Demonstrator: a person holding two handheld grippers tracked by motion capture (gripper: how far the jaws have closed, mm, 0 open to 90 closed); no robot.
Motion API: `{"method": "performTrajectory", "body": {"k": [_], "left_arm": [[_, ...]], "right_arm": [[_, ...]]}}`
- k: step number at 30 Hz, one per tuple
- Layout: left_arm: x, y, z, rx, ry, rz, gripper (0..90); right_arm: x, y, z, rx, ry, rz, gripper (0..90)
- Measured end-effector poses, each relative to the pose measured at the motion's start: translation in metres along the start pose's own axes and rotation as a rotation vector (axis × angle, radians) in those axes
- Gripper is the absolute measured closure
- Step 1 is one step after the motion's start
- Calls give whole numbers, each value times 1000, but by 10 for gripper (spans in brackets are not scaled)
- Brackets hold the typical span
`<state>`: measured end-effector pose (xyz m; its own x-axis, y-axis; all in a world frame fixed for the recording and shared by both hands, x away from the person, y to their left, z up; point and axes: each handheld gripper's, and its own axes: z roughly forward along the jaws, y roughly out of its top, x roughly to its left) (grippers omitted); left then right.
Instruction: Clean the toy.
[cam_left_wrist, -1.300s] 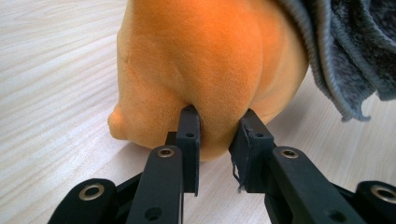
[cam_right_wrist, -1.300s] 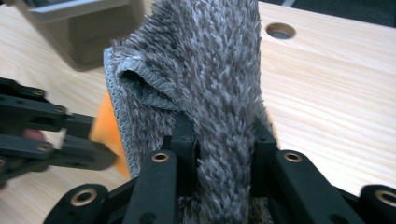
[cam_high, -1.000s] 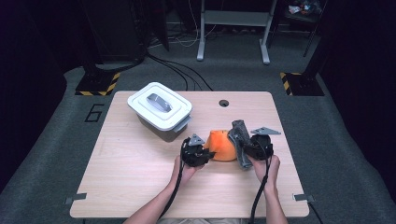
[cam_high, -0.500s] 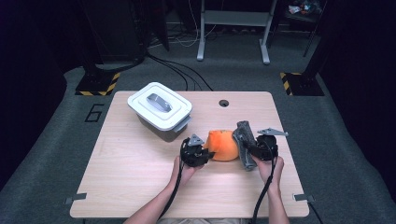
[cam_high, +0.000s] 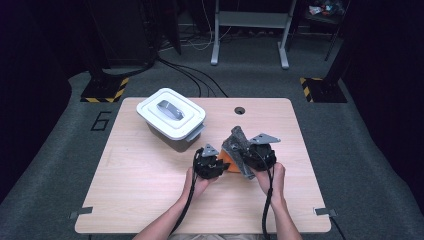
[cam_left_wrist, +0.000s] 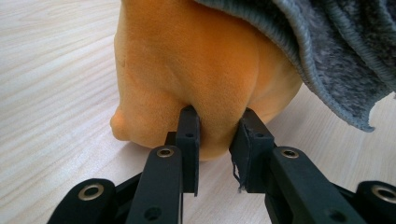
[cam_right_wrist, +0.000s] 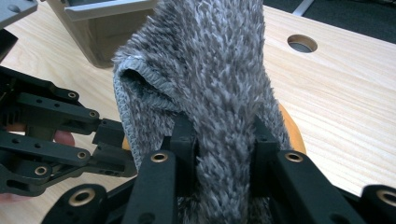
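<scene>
The orange toy (cam_left_wrist: 196, 79) is a soft, rounded plush with a short-napped surface and a small nub low on one side. It rests on the wooden tabletop near the middle, toward the person's edge. A fold of its lower body is pinched between two black pads. The grey cloth (cam_right_wrist: 219, 93) is a shaggy, long-pile textile with a ribbed, stitched hem. It drapes over the top and one side of the toy, touching it. One bunched strip of the cloth is clamped and raised, standing up above the toy (cam_high: 229, 161).
</scene>
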<state>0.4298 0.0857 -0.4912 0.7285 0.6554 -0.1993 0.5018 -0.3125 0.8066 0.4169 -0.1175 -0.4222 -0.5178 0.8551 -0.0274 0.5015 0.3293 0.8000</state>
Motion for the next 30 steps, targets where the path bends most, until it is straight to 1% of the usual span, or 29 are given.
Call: {"method": "performTrajectory", "body": {"k": [3,5,7,10,13,14,15,16,18,19,22,23,24,25,26,27,28,30], "left_arm": [[-1,0,1,-7,0,3,733],[-1,0,1,-11,-3,3,733],[-1,0,1,-10,-2,3,732],[0,0,1,-10,-3,3,732],[0,0,1,-10,-4,4,732],[0,0,1,-9,-3,5,732],[-1,0,1,-10,-5,-1,732],[0,0,1,-9,-4,4,732],[0,1,1,-7,-6,8,731],[0,1,1,-7,-5,8,731],[0,1,2,-9,-4,11,730],[1,1,2,-9,-5,15,729],[1,1,2,-11,-9,12,727],[1,1,1,-11,-20,3,721],[1,1,1,-16,-22,2,700],[3,2,-1,-17,-16,24,675],[2,2,-1,-21,-23,20,641],[2,2,-3,-25,-13,43,568]], "right_arm": [[-3,-2,-1,1,0,18,699],[-8,-5,-3,-3,-5,21,700],[-12,-8,-5,-3,-7,44,700],[-22,-14,-6,-5,-19,63,700],[-32,-21,-6,-3,-27,111,699],[-38,-25,-5,0,-29,131,699],[-42,-27,-4,5,-35,150,699],[-47,-30,-3,8,-43,160,699],[-56,-36,1,34,-44,197,699],[-60,-39,4,44,-52,200,699],[-67,-46,12,72,-57,234,699],[-68,-47,13,74,-58,232,699],[-69,-48,14,76,-52,241,699],[-69,-48,14,76,-52,247,699],[-69,-48,14,73,-53,236,699],[-69,-48,14,76,-58,232,699],[-69,-47,13,78,-61,231,699],[-70,-47,14,80,-62,229,700]]}}
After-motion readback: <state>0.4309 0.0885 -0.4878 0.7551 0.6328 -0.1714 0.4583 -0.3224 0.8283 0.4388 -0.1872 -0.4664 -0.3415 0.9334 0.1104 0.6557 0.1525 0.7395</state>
